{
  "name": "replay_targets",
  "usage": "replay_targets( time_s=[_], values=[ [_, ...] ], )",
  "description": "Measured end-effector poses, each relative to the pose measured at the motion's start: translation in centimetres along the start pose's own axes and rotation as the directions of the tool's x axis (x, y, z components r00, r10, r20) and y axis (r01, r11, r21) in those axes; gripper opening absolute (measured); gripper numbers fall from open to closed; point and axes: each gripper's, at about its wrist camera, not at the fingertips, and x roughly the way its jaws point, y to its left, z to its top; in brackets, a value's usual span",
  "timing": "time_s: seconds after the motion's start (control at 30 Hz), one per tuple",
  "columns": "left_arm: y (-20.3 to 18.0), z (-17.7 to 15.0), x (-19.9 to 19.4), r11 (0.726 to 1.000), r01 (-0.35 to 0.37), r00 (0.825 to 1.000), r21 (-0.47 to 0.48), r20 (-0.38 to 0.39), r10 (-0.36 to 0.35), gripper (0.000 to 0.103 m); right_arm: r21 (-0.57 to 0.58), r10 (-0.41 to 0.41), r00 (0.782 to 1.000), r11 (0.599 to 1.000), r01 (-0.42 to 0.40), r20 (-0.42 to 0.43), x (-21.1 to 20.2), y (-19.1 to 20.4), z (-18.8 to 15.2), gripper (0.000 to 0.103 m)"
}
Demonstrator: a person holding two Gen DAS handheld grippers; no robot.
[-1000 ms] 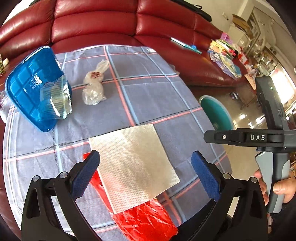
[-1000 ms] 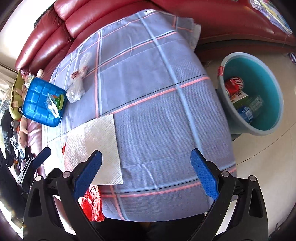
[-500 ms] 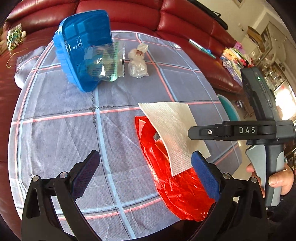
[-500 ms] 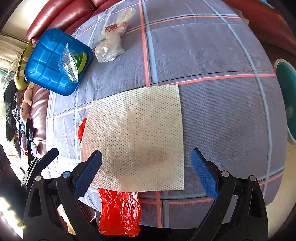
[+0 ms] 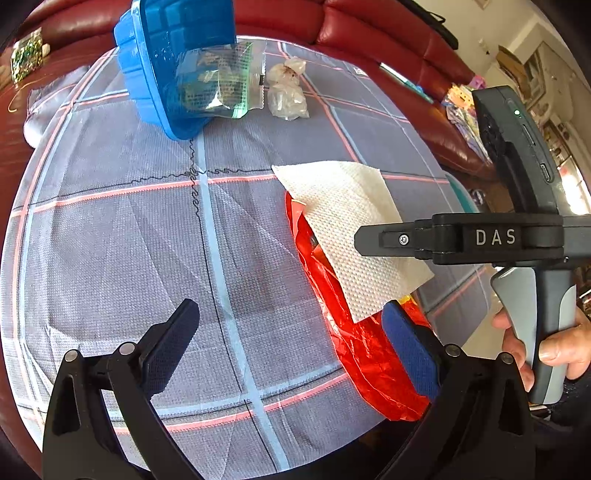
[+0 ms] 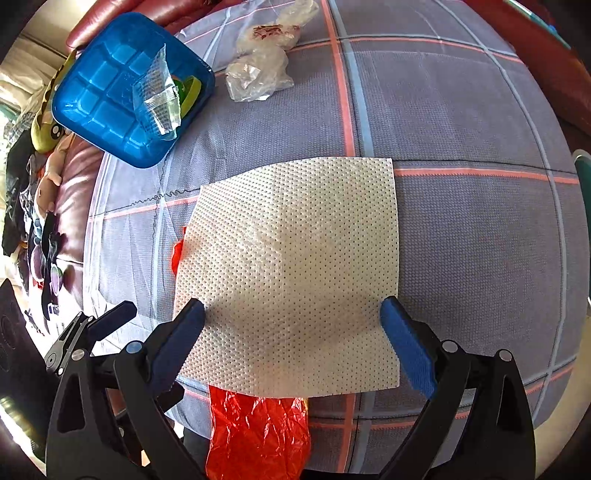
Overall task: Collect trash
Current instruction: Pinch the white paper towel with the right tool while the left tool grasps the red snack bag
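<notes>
A white paper towel (image 6: 295, 258) lies flat on the checked tablecloth (image 6: 480, 240), covering most of a red plastic bag (image 6: 258, 435) that sticks out over the near edge. My right gripper (image 6: 291, 325) is open, its blue pads straddling the towel's near half just above it. In the left wrist view the paper towel (image 5: 354, 229) and red bag (image 5: 369, 362) lie to the right, and my left gripper (image 5: 291, 339) is open over bare cloth, its right pad at the bag's edge. A crumpled clear bag (image 6: 258, 70) and a blue tray (image 6: 125, 88) holding a clear wrapper (image 6: 159, 99) sit farther back.
A red leather sofa (image 5: 369, 33) curves behind the table. The rim of a teal bin (image 5: 461, 192) shows past the table's right edge. A hand (image 5: 546, 350) holds the right gripper's handle. Soft toys and cloth (image 6: 40, 147) lie on the left.
My right gripper has dropped closer to the paper towel, which now fills the space between its pads. The left gripper has shifted slightly closer to the table; nothing was grasped.
</notes>
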Motion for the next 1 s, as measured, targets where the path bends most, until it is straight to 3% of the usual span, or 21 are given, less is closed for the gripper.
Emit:
replay_targets(
  time_s=[0.07,0.17,0.23,0.27,0.4,0.5,0.73,1.0],
  values=[
    [0.2,-0.1,0.2,1.0,0.009,1.0,-0.012,-0.007,-0.01,0.099,-0.025,-0.012,1.0,1.0,0.013,0.024,0.0,0.4,-0.1,0.09],
    [0.2,-0.1,0.6,1.0,0.013,1.0,-0.012,-0.013,-0.013,0.099,-0.038,-0.03,0.998,0.999,0.032,0.046,-0.1,0.6,-0.1,0.07],
    [0.1,-0.1,0.7,1.0,0.013,1.0,-0.009,-0.02,-0.013,0.099,-0.023,-0.019,0.999,1.0,0.02,0.049,-0.5,0.0,0.2,0.035],
    [0.1,-0.1,0.8,1.0,0.01,1.0,-0.008,-0.022,-0.01,0.099,0.0,-0.006,0.999,1.0,0.006,0.042,-0.7,-0.5,0.4,0.029],
    [-0.3,0.3,0.9,1.0,0.013,1.0,-0.003,-0.026,-0.013,0.099,0.004,-0.001,0.998,1.0,0.0,0.06,-2.3,-2.0,0.9,0.027],
    [-1.0,1.1,1.1,1.0,0.005,1.0,0.017,-0.022,-0.005,0.099,-0.001,-0.006,0.995,1.0,0.006,0.099,-3.8,-2.8,1.1,0.008],
    [-4.9,3.1,1.7,0.986,-0.003,1.0,0.167,-0.019,0.006,0.099,0.078,-0.026,0.986,0.997,0.013,0.162,-6.2,-6.5,1.6,0.007],
    [-8.6,2.6,4.9,0.919,-0.058,0.992,0.39,-0.081,0.097,0.097,0.111,-0.001,0.986,0.994,-0.018,0.165,-6.6,-8.9,0.3,0.007]
  ],
)
